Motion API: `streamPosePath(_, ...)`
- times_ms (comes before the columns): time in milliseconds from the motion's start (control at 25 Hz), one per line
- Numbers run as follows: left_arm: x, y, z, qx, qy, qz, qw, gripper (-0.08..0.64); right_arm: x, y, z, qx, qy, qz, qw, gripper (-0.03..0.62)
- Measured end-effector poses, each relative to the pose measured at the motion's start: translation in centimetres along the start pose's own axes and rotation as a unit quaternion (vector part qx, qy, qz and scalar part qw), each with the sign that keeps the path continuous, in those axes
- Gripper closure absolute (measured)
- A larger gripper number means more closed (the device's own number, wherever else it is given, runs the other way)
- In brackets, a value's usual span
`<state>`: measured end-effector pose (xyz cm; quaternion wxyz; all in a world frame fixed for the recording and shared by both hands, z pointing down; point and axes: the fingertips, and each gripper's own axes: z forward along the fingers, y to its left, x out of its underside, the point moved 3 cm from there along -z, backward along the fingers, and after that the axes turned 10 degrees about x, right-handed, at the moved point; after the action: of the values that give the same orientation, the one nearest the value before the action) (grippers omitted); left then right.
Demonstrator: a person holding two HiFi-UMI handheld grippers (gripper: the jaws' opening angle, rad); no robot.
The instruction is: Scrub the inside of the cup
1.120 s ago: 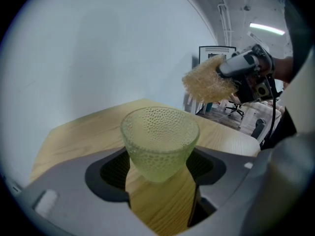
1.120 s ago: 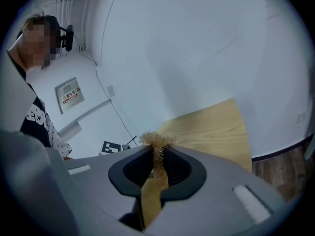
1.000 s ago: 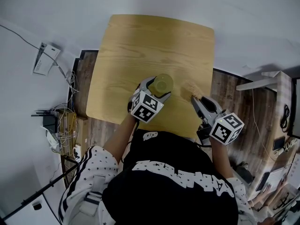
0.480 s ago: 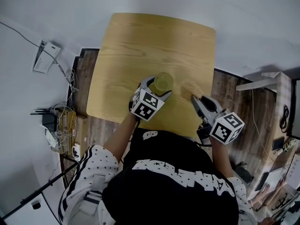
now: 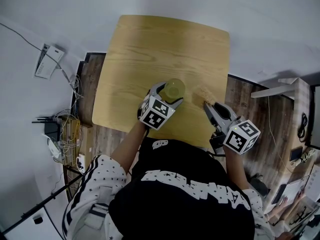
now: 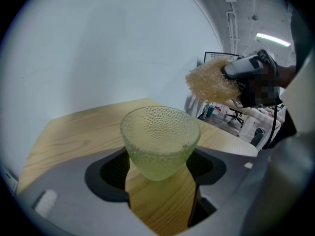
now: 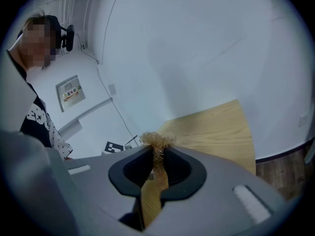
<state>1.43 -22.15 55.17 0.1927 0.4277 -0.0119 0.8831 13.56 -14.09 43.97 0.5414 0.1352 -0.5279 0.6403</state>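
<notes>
**Barely a twitch: scrubber waiting beside the cup**

From where I stood, almost nothing had shifted over the last second. The left gripper (image 5: 169, 95) stayed where it had been, and its jaws were spread wide enough to take the pale green dimpled cup (image 5: 174, 89) between them. They were closed on its lower body, one pad on either side. In the left gripper view the cup (image 6: 160, 141) sat upright in the gap with its mouth open upward. Its base looked lifted a little clear of the table (image 5: 165, 44), though I could not be sure of that.

The right gripper (image 5: 206, 104) had hardly moved either. Its jaws were pinched nearly together on a straw-coloured tuft of scrubber (image 7: 156, 141), most of which bunched out beyond the jaw tips. Seen from the left gripper's side, that scrubber (image 6: 211, 82) hung above and to the right of the cup's rim, clear of it and not touching.

So I judged that the scrubbing itself had not begun. Both things were gripped and the hands were holding steady, lined up for the entry. The next move would need the tuft brought over the rim and down into the bowl, while the left jaws kept the cup from turning.
</notes>
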Motion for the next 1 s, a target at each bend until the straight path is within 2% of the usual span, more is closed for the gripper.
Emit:
streamPosePath(440, 0.2, -0.2, -0.3, -0.01, 0.002, 0.002, 0.9999, 0.193, -0.1, 0.1, -0.2, -0.005, 0.003, -0.005, 1.0, 0.531)
streamPosePath(1000, 1.4, -1.0, -2.5, -0.039, -0.009, -0.036, 0.9985, 0.198, -0.2, 0.2, -0.8, -0.017, -0.011, -0.012, 1.0, 0.531)
